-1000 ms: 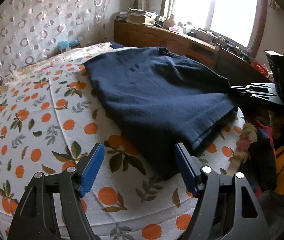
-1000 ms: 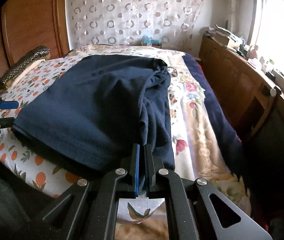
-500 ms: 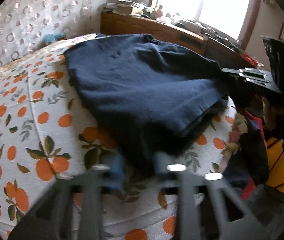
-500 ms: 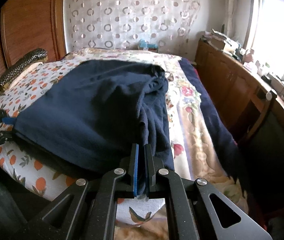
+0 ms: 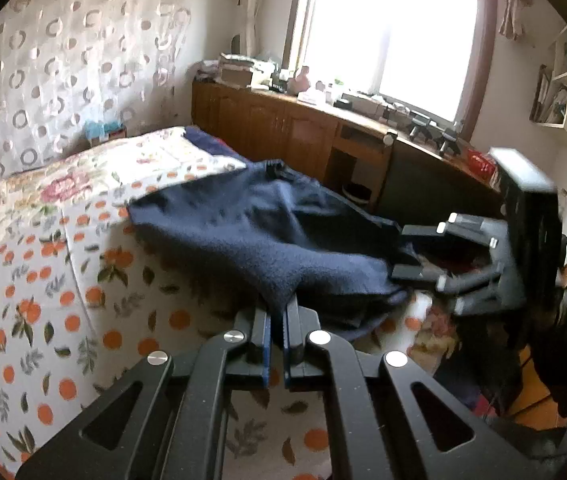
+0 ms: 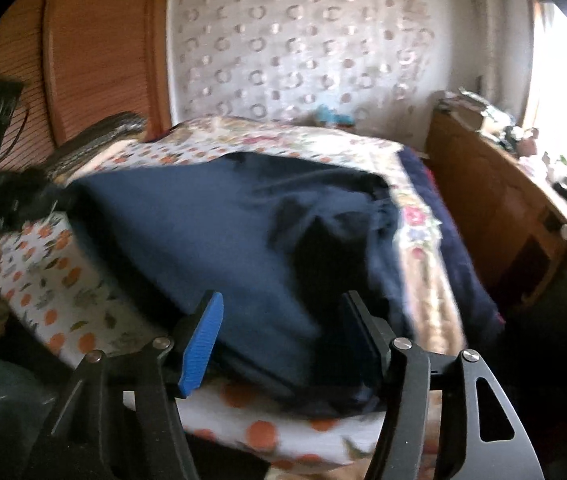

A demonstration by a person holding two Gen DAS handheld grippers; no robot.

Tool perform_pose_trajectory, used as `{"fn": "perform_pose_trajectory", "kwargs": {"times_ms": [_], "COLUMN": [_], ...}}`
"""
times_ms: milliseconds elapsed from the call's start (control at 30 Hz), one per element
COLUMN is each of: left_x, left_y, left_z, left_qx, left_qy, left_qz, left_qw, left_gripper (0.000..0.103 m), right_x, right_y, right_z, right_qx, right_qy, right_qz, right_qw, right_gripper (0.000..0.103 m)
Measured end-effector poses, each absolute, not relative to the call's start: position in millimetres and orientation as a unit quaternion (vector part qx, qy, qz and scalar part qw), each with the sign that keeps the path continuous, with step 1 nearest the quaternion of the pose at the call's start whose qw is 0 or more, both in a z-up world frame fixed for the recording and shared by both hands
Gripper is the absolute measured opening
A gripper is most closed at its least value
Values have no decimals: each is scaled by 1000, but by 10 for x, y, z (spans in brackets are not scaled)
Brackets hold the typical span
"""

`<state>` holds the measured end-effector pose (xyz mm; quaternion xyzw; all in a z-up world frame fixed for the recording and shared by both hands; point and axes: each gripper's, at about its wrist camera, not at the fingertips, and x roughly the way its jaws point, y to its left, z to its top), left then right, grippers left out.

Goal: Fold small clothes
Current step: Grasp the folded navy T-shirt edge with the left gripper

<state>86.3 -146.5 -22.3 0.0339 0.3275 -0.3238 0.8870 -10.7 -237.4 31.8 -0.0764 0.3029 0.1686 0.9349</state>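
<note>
**Left gripper pinches the hem, right lets go**

Left gripper (image 5: pixel 277 330) I have clamped on the navy garment (image 5: pixel 267 236), lifting its near corner off the orange-print bedspread (image 5: pixel 43 280) for a fold, I judge. Right gripper (image 6: pixel 283 340), jaws opening around cloth, sits at the garment's three o'clock.

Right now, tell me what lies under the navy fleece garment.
The navy fleece garment lies on an orange-print bedsheet, with a floral quilt beyond its far edge. Whatever sits directly beneath its middle is covered and cannot be seen.
</note>
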Motion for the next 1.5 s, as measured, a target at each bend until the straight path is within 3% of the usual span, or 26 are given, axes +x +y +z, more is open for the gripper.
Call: {"fn": "perform_pose_trajectory", "kwargs": {"times_ms": [200,933,967,1033,1100,1233,1500], "left_x": [962,996,998,984,987,1054,1393], "left_y": [-1501,-1458,-1446,-1432,-1424,-1393,-1256], "left_z": [-123,-125,-118,-122,-143,-151,-156], "left_qx": [31,24,23,21,20,19,18], "left_qy": [315,315,314,314,314,314,322], "left_qz": [-320,-303,-302,-302,-299,-289,-268], "left_qw": [893,899,900,900,901,904,908], "left_gripper": [4,4,4,4,4,4,4], "right_x": [-112,228,250,292,307,414,755], "right_y": [-2233,-2551,-2572,-2594,-2607,-2582,-2309], "right_z": [208,45,68,119,217,514,839], "right_qx": [-96,-119,-118,-121,-127,-129,-146], "right_qy": [312,357,356,352,337,300,259], "right_qz": [199,167,167,167,166,158,163], "right_qw": [924,911,912,913,918,932,941], "right_gripper": [72,71,68,36,17,12,12]}}
